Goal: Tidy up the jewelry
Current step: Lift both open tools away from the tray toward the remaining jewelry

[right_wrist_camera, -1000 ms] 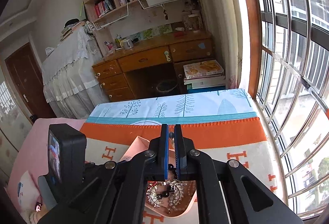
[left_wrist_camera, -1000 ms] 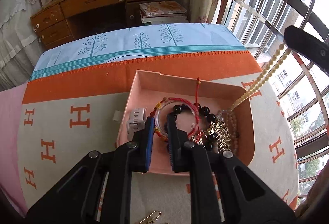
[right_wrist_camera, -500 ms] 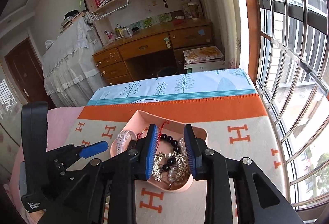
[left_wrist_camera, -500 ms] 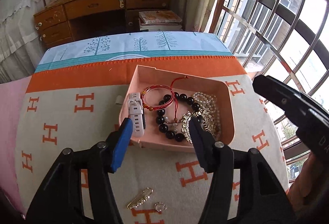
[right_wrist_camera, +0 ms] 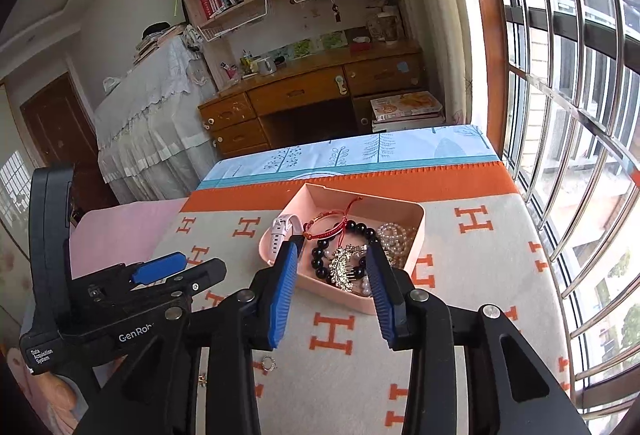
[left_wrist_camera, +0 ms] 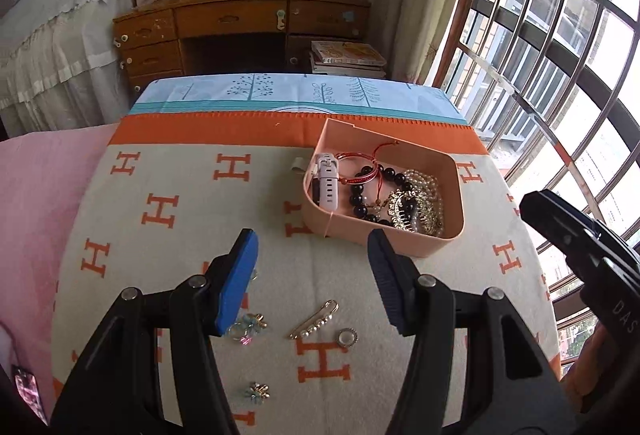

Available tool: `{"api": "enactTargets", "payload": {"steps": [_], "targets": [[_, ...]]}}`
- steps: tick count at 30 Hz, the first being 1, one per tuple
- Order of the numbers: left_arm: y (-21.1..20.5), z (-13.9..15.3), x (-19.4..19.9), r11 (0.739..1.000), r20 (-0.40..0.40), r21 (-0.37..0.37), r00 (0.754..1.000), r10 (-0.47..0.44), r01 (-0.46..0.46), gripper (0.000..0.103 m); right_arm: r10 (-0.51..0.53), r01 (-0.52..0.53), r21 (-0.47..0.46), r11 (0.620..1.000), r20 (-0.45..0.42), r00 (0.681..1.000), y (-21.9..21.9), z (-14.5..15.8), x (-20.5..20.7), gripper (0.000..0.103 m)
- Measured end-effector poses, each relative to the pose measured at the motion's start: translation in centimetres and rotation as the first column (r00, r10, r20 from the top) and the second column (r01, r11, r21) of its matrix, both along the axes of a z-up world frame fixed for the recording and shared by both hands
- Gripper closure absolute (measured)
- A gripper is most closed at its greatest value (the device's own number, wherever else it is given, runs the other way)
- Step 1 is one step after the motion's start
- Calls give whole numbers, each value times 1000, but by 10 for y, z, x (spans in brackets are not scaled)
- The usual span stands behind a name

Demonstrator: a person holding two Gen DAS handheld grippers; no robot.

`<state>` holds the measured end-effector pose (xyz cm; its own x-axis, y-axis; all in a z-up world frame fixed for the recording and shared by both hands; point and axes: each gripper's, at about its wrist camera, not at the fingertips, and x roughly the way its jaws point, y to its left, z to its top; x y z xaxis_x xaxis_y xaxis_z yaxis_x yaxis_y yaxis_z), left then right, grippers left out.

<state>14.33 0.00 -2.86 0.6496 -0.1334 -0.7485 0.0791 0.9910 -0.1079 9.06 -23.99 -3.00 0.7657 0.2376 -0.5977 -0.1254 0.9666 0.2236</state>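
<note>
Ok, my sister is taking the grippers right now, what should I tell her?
Left gripper: open, empty, above the blanket.
Right gripper: open, empty, near the pink tray.
Done: white watch, red string bracelet, black bead bracelet, pearls and gold hair comb are in the tray.
Left: gold pearl pin, small ring and two flower pieces lie loose on the blanket.

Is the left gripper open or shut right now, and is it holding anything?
Open and empty. The left gripper has its blue pads spread wide apart above the blanket, with nothing between them.
</note>
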Motion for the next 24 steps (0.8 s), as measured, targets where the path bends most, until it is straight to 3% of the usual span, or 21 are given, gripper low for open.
{"api": "enactTargets", "payload": {"steps": [12,24], "targets": [[50,-4,-50,999,-1,-7,999,47,-47,49,67,-67,-6,998,-5,998,37,6,-47,66],[113,-45,-65,990,-94,6,985,142,-143,49,137,-145,-47,988,-143,980,71,-43,-36,66]]}}
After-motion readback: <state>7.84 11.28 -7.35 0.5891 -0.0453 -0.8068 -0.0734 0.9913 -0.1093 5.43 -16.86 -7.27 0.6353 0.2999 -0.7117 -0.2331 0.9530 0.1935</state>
